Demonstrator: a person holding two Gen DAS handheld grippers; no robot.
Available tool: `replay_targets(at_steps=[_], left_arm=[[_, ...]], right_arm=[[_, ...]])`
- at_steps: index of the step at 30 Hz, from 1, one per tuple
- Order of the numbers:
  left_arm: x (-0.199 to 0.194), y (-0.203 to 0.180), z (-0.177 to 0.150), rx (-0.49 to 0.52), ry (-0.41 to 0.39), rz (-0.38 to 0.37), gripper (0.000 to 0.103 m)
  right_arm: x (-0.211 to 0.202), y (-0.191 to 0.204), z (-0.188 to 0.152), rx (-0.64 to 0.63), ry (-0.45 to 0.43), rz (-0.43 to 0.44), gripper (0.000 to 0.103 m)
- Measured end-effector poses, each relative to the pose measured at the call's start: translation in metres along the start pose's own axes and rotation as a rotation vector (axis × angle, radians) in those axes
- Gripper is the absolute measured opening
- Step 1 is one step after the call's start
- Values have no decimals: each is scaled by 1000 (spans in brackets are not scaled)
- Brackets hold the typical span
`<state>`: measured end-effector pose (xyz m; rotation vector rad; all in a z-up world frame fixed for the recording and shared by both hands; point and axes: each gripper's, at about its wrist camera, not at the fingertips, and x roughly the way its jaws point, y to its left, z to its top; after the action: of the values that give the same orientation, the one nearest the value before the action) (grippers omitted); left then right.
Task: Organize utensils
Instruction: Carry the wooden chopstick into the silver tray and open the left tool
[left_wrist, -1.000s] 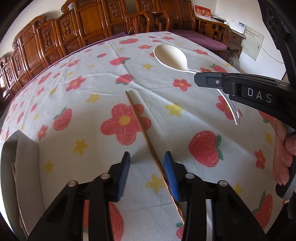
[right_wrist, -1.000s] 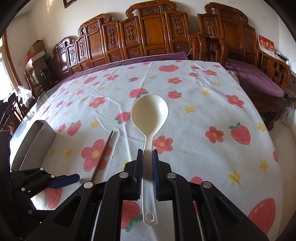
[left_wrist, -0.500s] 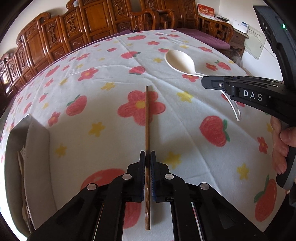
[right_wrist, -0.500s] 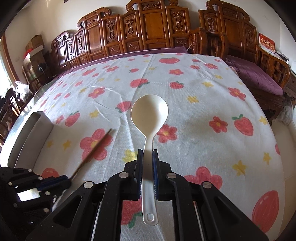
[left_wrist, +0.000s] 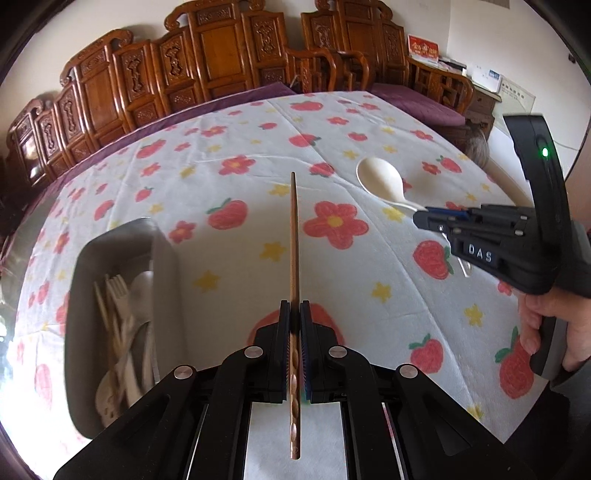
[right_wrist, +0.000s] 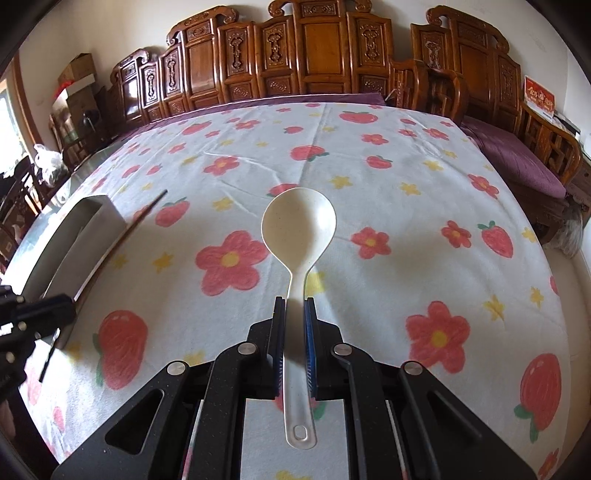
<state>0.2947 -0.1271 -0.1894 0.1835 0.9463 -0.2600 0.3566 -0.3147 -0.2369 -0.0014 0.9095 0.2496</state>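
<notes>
My left gripper (left_wrist: 294, 308) is shut on a brown wooden chopstick (left_wrist: 294, 236) and holds it above the table, pointing forward. My right gripper (right_wrist: 294, 304) is shut on the handle of a white plastic spoon (right_wrist: 299, 225) and holds it above the cloth, bowl forward. The spoon (left_wrist: 380, 181) and the right gripper (left_wrist: 424, 218) also show at the right in the left wrist view. The chopstick (right_wrist: 129, 229) and the left gripper (right_wrist: 55, 310) show at the left in the right wrist view. A grey utensil bin (left_wrist: 166, 258) lies to the left of the chopstick.
The bin holds several pale forks and spoons (left_wrist: 125, 317). The bin (right_wrist: 55, 240) shows at the left in the right wrist view. The table has a flower and strawberry cloth (right_wrist: 406, 221). Carved wooden chairs (right_wrist: 314, 62) line the far edge.
My left gripper closed on the chopstick, lifted it and swung left toward the bin, which now shows its contents. My right gripper raised the spoon a little.
</notes>
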Motion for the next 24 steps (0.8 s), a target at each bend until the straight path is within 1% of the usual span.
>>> replay_targets(at_steps=[3, 7, 11, 18, 24], left_arm=[[-12, 13, -3, -13, -14, 9, 4], [-26, 28, -6, -36, -25, 19, 4], [-41, 42, -9, -49, -44, 29, 4], [-67, 57, -15, -60, -79, 46, 4], [-77, 70, -16, -75, -96, 57, 4]], right_arm=[[-8, 14, -6, -10, -12, 6, 11], [-25, 29, -14, -19, -49, -3, 11], [-45, 43, -24, -9, -77, 12, 11], [-70, 63, -38, -12, -102, 17, 11], [-86, 76, -43, -26, -117, 23, 11]])
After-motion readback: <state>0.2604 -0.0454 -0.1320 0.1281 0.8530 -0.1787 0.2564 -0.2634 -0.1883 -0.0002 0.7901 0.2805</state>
